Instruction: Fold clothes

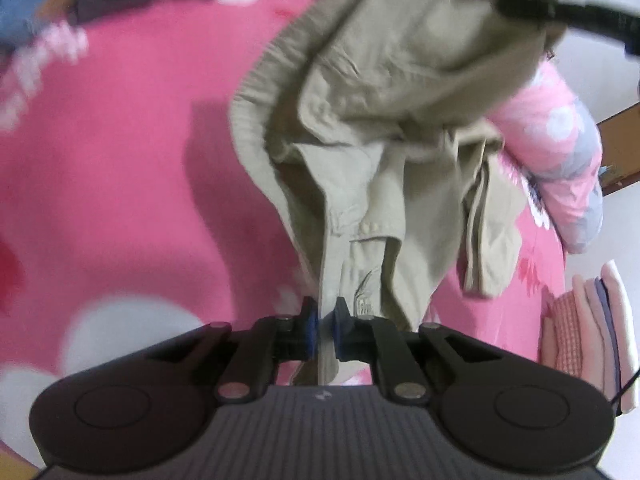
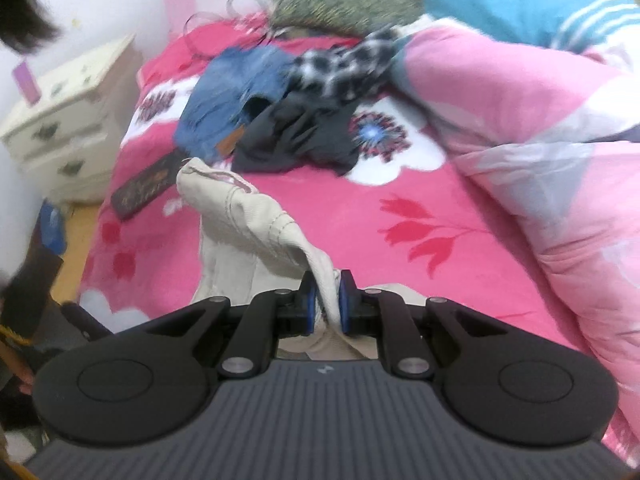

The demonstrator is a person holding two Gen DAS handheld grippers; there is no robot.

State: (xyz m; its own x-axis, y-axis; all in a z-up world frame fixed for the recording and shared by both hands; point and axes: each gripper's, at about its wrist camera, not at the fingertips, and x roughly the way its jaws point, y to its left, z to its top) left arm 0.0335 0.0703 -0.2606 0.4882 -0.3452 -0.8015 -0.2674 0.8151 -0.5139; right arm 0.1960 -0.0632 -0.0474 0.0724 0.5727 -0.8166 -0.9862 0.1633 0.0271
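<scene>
A pair of khaki trousers [image 1: 384, 92] hangs in the air over a pink flowered bed [image 1: 120, 160]. My left gripper [image 1: 326, 316] is shut on a strip of the trousers near the button and fly. The other gripper's black arm [image 1: 568, 16] reaches into the top right of the left wrist view, at the upper part of the garment. In the right wrist view my right gripper [image 2: 326, 300] is shut on a stitched edge of the same khaki trousers [image 2: 248, 216], which bunch up in front of the jaws above the bed [image 2: 360, 208].
A pile of unfolded clothes lies at the far end of the bed: blue denim [image 2: 236, 96], a dark garment [image 2: 296, 136], a black-and-white patterned one [image 2: 344, 68]. A pink quilt [image 2: 520, 152] fills the right side. A white nightstand [image 2: 64, 120] stands left. Folded clothes [image 1: 588, 340] are stacked right.
</scene>
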